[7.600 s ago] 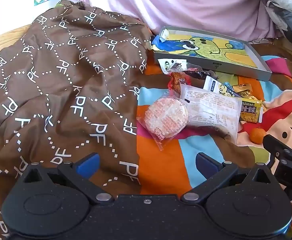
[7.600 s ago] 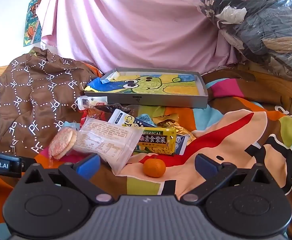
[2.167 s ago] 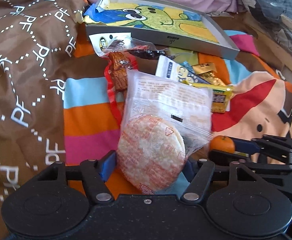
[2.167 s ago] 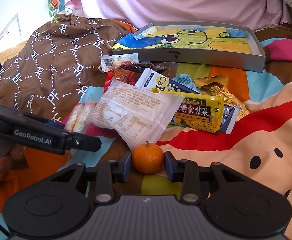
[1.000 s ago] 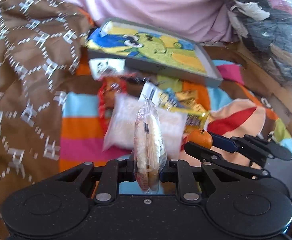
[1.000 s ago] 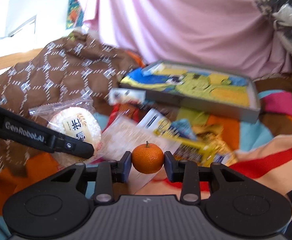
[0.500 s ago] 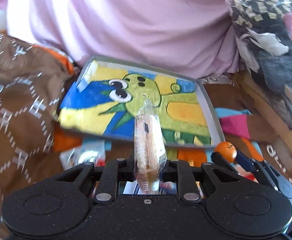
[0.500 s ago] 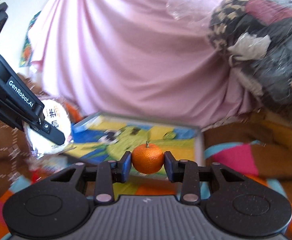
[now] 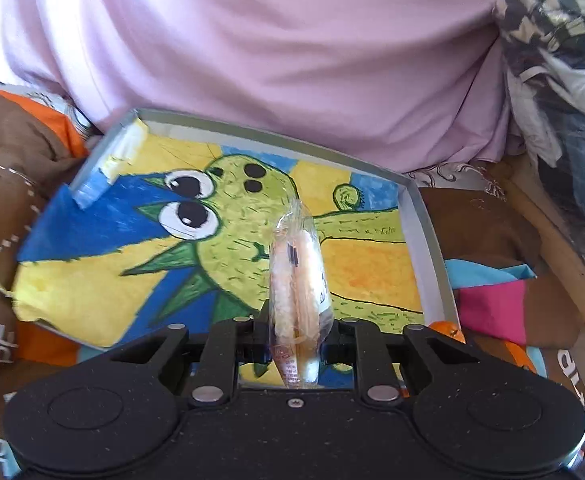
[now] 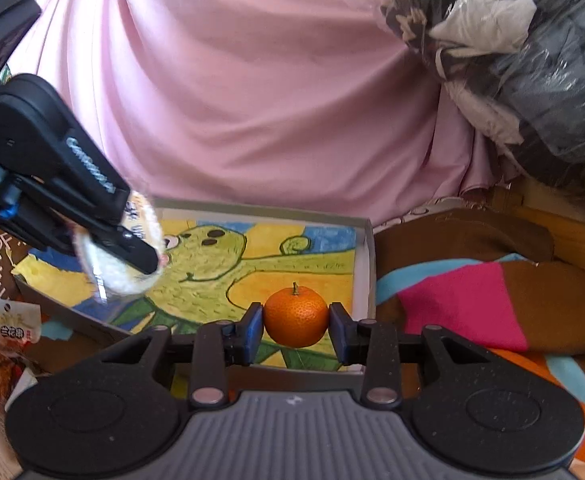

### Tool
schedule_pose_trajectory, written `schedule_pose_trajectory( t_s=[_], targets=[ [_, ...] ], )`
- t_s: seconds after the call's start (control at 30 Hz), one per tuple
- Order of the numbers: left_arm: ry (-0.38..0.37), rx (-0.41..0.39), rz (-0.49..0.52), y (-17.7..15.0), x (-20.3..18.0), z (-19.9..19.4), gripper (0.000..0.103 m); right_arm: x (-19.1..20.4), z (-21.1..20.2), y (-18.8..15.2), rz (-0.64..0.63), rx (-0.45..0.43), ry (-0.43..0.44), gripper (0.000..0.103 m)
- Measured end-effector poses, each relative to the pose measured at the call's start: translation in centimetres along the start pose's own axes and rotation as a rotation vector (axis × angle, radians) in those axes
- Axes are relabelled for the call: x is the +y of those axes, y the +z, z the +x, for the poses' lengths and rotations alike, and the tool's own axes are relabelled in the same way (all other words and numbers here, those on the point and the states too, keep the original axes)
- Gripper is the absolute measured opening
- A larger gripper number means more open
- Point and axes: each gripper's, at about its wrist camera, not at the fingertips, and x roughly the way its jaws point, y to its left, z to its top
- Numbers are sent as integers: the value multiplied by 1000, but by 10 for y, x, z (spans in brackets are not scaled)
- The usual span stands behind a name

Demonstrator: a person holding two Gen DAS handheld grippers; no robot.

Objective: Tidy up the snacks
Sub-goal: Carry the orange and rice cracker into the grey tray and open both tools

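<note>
Orange fruit and a clear plastic wrapper are the two loads we record at this moment. The right claw [image 10: 295,329] is clenched on a tangerine [image 10: 295,317], pads bearing on its two sides, and holds it above the near right corner of the tray [image 10: 366,264]. The left claw [image 9: 295,336] grips a wrapped rice cracker [image 9: 297,292] edge-on, upright, over the painted frog lining the tray floor; in the right wrist view the same cracker [image 10: 122,256] hangs over the tray's left half.

What has changed: a second ago both claws were carrying these items above the heap of snacks on the bedspread; half a second ago they were nearing the tray; now they are over it. The remaining packets [image 10: 6,324] lie outside the tray, at its near left corner.

We judge the carry complete and the release due next. Neither item touches the tray floor as far as we can see. The tangerine may roll once freed, so a low drop seems advisable.
</note>
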Motion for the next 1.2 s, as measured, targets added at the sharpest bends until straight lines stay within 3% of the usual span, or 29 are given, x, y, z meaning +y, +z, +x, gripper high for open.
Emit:
schedule_pose_trajectory(
  t_s=[0.23,0.33,0.37,0.43,0.5,0.6,0.8,0.97,1.2],
  targets=[
    [8,24,2,-7,-5,26,21,-1,3,-1,9,22,6,41],
    [13,31,2,-8,-4,30,23,0,2,1,10,17,10,47],
    [15,35,-2,-8,-4,32,26,-1,2,1,11,14,8,54],
    [28,34,-10,-8,-3,32,34,0,2,0,10,8,6,58],
    [55,26,-6,-7,-2,29,62,0,1,0,9,4,4,64],
    [116,-16,20,-6,-1,21,82,2,-1,0,10,-4,2,77],
    [168,-61,37,-5,10,6,92,6,-9,1,1,-39,-4,93],
    [176,-124,58,-13,15,-15,93,11,-19,5,6,-75,-19,102],
    [193,-208,110,-36,24,-59,97,22,-43,12,8,-141,1,103]
  ],
)
